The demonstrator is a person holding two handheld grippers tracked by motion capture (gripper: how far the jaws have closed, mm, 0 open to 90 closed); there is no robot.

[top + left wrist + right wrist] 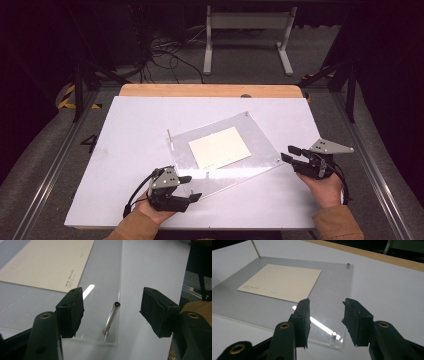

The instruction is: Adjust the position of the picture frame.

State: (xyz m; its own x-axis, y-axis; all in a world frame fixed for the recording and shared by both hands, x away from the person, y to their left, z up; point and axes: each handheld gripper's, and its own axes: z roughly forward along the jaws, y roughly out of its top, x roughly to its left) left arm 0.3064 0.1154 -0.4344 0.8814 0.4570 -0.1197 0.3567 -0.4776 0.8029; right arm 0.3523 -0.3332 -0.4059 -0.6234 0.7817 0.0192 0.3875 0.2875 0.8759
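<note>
A clear acrylic plate (250,137) lay tilted on the white table (125,130), a cream card (219,147) resting on its middle. The left gripper (192,188) sat at the plate's near left corner, its jaws spread wide on either side of a tall metal pin (111,317) standing there, touching nothing. The right gripper (289,153) waited just beside the plate's right corner, jaws likewise spread, with a short metal stud (334,335) between them.

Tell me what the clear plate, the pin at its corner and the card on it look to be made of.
Clear plate: likely glossy acrylic; transparent, bright glare streak.
Pin: polished metal, apparently; silvery, shiny shaft.
Card: matte cream paper or cardstock; flat, printed text.
</note>
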